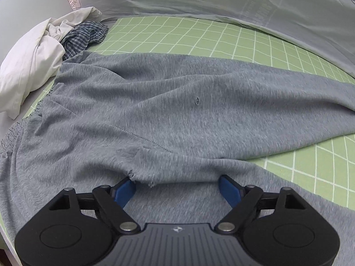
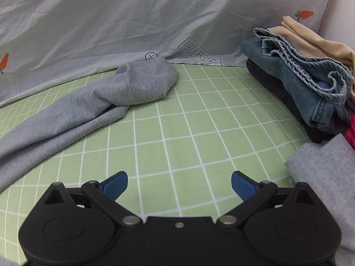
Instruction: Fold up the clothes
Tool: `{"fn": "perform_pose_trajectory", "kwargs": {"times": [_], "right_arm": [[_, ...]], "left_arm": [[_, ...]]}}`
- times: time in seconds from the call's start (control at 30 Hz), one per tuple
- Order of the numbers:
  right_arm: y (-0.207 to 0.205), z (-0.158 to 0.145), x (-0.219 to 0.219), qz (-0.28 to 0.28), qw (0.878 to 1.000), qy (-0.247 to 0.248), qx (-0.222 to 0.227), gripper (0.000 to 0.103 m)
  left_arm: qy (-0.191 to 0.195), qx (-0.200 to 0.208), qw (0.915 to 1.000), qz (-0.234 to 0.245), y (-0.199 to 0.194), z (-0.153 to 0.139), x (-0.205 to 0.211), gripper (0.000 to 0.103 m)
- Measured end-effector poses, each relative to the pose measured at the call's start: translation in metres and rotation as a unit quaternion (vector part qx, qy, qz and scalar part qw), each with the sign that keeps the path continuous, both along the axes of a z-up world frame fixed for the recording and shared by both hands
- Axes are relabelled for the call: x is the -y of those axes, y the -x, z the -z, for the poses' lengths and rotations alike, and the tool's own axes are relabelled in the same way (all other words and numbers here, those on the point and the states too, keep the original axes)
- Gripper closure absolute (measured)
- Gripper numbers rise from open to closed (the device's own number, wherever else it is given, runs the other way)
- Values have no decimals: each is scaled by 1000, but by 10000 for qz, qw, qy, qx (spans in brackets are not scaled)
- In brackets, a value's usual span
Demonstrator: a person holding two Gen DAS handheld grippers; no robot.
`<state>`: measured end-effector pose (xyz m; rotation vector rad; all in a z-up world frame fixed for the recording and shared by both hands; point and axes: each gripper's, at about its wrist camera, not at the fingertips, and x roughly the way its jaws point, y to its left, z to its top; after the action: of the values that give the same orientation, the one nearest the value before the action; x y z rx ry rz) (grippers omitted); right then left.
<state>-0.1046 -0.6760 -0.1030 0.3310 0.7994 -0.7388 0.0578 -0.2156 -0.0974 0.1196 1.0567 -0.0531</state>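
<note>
Grey sweatpants (image 1: pixel 168 110) lie spread across the green checked sheet (image 1: pixel 199 37), their elastic waistband at the left. My left gripper (image 1: pixel 177 188) hovers low over the near edge of the grey cloth, open, its blue pads apart with nothing pinched between them. In the right wrist view one grey trouser leg (image 2: pixel 93 104) runs from the lower left up to a bunched cuff near the back. My right gripper (image 2: pixel 179 185) is open over bare green sheet (image 2: pixel 199 133), to the right of that leg and apart from it.
A crumpled white garment (image 1: pixel 33 66) and a blue checked one (image 1: pixel 82 37) lie at the far left. A grey carrot-print quilt (image 1: pixel 221 0) borders the back. A stack of folded clothes with denim (image 2: pixel 299 84) stands at the right, and a grey fleece piece (image 2: pixel 328 188) lies in front of it.
</note>
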Motion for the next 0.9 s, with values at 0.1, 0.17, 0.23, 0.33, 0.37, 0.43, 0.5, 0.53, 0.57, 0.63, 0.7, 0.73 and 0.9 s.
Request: {"fn": "perform_pose_trajectory", "kwargs": {"times": [0.1,0.17,0.23,0.33,0.37,0.43,0.5,0.53,0.57,0.63,0.7,0.73,0.9], "right_arm": [[-29,-1,26,68,9995,-17,305,13],[-44,-2,41,179,9983,-155,538,18],[-57,-1,56,312,9957,-380,780,21],[-70,4,70,467,9889,-875,1108,25],[-74,6,73,501,9862,-1027,1201,27],[-81,10,78,551,9810,-1279,1352,34],[-88,12,79,556,9784,-1401,1416,46],[-92,14,79,558,9770,-1462,1448,51],[-95,15,79,561,9756,-1523,1480,66],[-101,13,78,528,9761,-1479,1500,97],[-107,6,76,452,9794,-1261,1509,99],[-110,1,75,376,9817,-1105,1502,99],[-147,-33,72,-225,9888,-320,1438,99]], "left_arm": [[45,-15,9998,-207,-5,3,-1,9],[45,-33,9995,-319,-7,5,-2,1],[161,-76,9990,-404,-8,7,-7,0],[182,-96,9991,-374,-9,7,-7,0],[173,-90,9992,-357,-10,7,-7,0],[203,-83,9991,-354,-9,7,-8,0],[214,-75,9991,-352,-9,7,-8,0],[213,-73,9991,-350,-9,7,-8,0],[214,-71,9992,-339,-8,8,-8,0],[221,-67,9992,-336,-8,8,-8,0],[222,-50,9992,-338,-8,8,-8,0],[225,-39,9991,-343,-7,8,-8,0],[240,-5,9991,-343,-7,8,-8,0]]}}
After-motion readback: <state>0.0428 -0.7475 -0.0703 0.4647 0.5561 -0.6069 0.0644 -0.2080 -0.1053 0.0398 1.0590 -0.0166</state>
